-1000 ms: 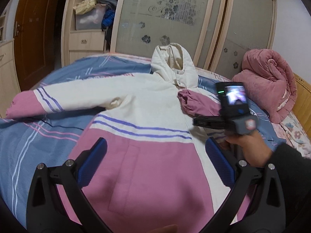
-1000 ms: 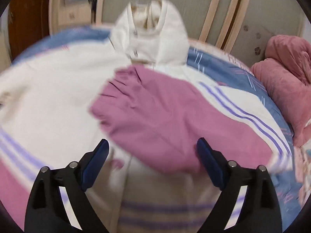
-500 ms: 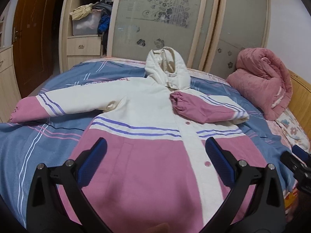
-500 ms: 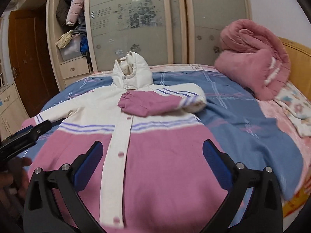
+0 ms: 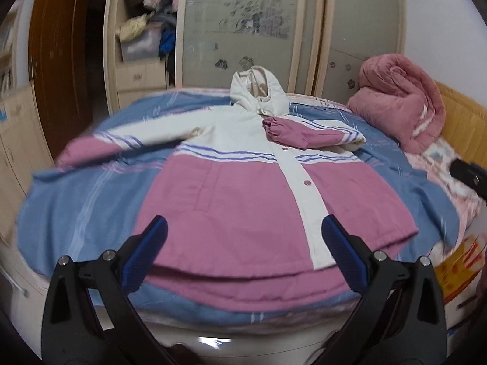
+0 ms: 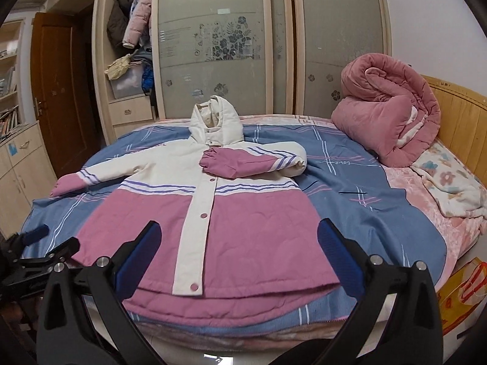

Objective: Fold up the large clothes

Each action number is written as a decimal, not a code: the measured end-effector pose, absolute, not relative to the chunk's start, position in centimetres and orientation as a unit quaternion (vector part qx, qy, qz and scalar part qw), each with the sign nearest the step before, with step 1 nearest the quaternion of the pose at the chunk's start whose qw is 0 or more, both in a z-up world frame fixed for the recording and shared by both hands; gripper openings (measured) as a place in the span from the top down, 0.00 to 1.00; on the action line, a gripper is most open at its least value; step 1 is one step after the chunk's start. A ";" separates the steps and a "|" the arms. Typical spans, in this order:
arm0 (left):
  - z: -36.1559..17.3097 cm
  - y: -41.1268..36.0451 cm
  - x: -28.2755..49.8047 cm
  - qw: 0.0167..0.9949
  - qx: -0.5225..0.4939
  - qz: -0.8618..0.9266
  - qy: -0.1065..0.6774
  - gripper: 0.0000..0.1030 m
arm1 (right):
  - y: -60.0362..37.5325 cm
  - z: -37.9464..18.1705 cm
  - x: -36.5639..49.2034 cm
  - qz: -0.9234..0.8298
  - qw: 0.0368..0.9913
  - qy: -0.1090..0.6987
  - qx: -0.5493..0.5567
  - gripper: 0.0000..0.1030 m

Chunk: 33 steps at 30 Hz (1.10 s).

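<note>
Right gripper (image 6: 236, 255) with blue-padded fingers released, nothing between. Left gripper (image 5: 245, 254) likewise spread wide and empty. Both poised over hem of pink-and-white hooded quilted jacket (image 6: 210, 213), laid flat front-up on blue plaid bedsheet (image 6: 359, 188); one sleeve folded across chest, other outstretched toward 9 o'clock. Rolled pink quilt (image 6: 386, 115) at 2 o'clock. Frosted sliding-door wardrobe (image 6: 213, 39) at 12 o'clock.
</note>
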<state>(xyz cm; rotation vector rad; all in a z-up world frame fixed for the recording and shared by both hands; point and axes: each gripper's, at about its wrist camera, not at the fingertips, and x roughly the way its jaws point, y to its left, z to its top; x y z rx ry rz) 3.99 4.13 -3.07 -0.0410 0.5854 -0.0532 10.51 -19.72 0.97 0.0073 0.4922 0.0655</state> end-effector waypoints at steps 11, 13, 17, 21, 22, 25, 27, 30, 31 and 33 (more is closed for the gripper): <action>0.0 3.0 -1.2 0.956 -0.027 -0.034 0.289 0.02 | -20.5 0.9 6.3 0.040 0.972 0.231 0.018 0.01; 0.1 3.4 -1.8 0.958 -0.039 -0.025 0.284 0.02 | -20.4 0.6 5.7 0.043 0.972 0.229 0.016 0.01; 0.4 3.9 -2.6 0.963 -0.045 -0.019 0.265 0.02 | -20.2 0.0 4.9 0.049 0.973 0.226 0.012 0.01; 0.6 3.2 -3.1 0.966 -0.026 -0.005 0.258 0.02 | -20.4 -0.4 4.3 0.051 0.974 0.218 0.012 0.01; 0.6 3.1 -3.1 0.966 -0.025 -0.005 0.258 0.02 | -20.4 -0.4 4.1 0.049 0.975 0.215 0.012 0.01; 0.4 2.2 -3.3 0.966 -0.019 -0.007 0.257 0.02 | -20.5 -0.6 3.8 0.054 0.976 0.210 0.015 0.01; 0.4 1.5 -3.4 0.968 -0.010 -0.006 0.249 0.02 | -20.3 -0.8 3.6 0.060 0.976 0.209 0.012 0.01; 0.2 0.3 -3.2 0.968 0.004 -0.007 0.251 0.02 | -20.2 -1.0 3.3 0.067 0.976 0.205 0.011 0.01; 0.1 -0.1 -3.1 0.967 0.009 -0.009 0.254 0.02 | -20.2 -0.9 3.2 0.068 0.977 0.204 0.011 0.01; 0.0 -0.6 -3.1 0.967 0.017 -0.011 0.255 0.02 | -20.2 -0.9 3.1 0.072 0.977 0.200 0.013 0.01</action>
